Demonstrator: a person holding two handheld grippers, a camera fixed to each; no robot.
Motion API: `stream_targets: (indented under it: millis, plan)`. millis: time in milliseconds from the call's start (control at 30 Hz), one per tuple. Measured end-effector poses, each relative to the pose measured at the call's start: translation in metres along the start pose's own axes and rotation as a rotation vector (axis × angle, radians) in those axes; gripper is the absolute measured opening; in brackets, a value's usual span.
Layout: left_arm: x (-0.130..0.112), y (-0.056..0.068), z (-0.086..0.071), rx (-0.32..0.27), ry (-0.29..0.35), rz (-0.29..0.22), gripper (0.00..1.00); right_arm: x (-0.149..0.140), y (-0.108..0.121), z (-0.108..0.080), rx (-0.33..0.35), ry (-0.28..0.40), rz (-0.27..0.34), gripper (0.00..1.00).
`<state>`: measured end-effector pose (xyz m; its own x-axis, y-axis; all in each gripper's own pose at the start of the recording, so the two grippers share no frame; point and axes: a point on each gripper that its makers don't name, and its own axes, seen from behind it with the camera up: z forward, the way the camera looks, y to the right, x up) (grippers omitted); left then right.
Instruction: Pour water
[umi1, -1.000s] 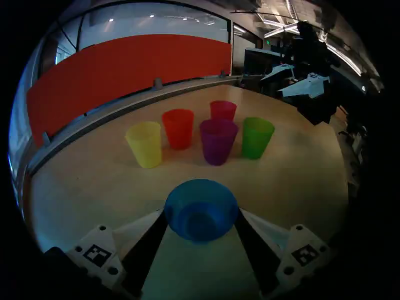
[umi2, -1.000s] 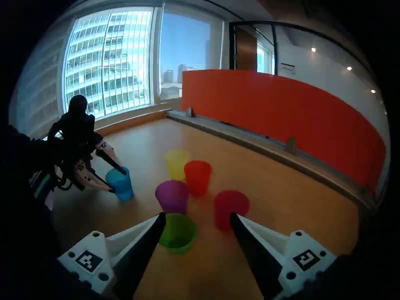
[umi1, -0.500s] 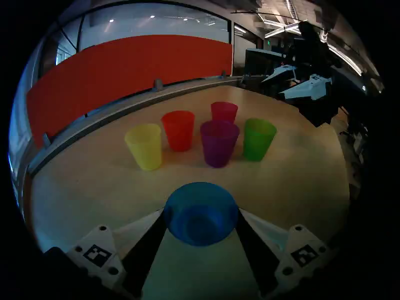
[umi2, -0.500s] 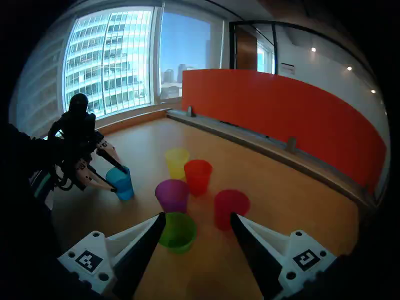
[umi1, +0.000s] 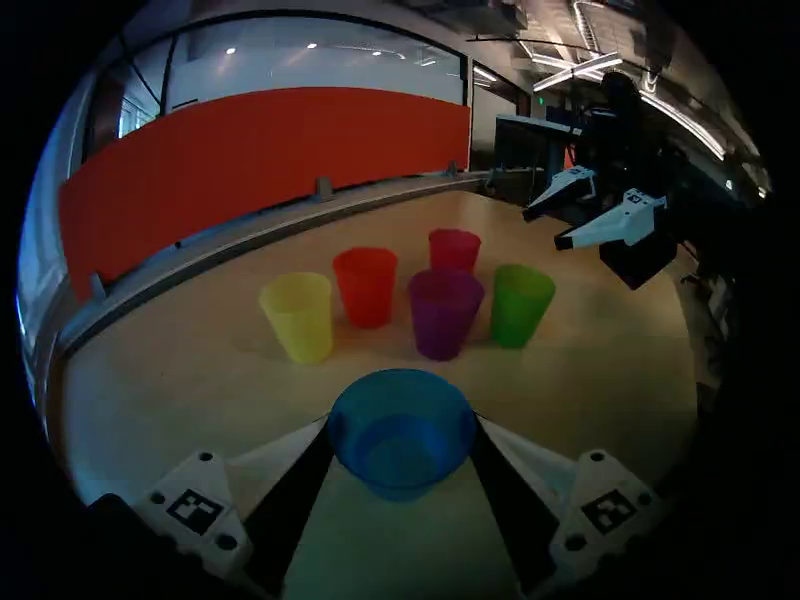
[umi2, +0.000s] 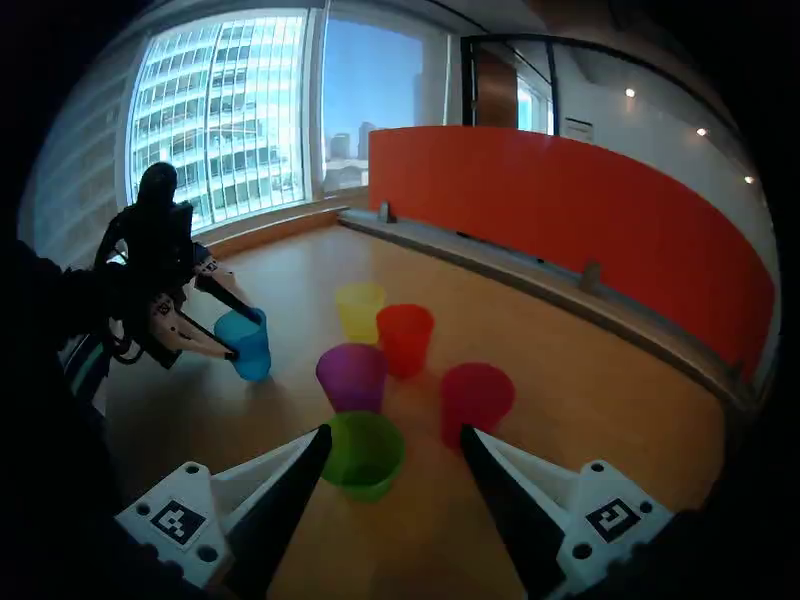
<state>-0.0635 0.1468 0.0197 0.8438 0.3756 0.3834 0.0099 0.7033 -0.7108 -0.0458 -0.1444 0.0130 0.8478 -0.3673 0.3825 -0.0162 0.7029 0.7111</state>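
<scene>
Holding anything, the left gripper (umi1: 400, 432)?

Yes. Its two fingers are clamped on the blue cup (umi1: 402, 450), one on each side, mouth up, low at the near edge of the table (umi1: 180, 390). I cannot tell whether there is water in it.

And where would it pour?

Into one of the five cups standing upright in a cluster ahead of it, I'd judge, roughly along the line of its fingers. The purple cup (umi1: 444, 312) is almost dead ahead. In its own view the yellow cup (umi1: 297, 315) sits to the left, the green cup (umi1: 520, 303) to the right, and the orange cup (umi1: 365, 285) and red cup (umi1: 454, 250) are behind.

What of the right gripper (umi2: 392, 440)?

Released, with nothing between its fingers. It hangs over the cluster's other side, the green cup just below its fingertips.

So which hand should move?

The left, I'd say. It has the cup, and it needs to carry it forward and tip the rim over an open mouth.
</scene>
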Motion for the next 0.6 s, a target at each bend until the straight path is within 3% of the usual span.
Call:
stream_targets:
  millis: [600]
  plan:
    - [0.052, -0.019, -0.015, 0.061, 0.145, -0.014, 0.89, -0.031, -0.021, 0.012, 0.026, -0.058, -0.018, 0.99]
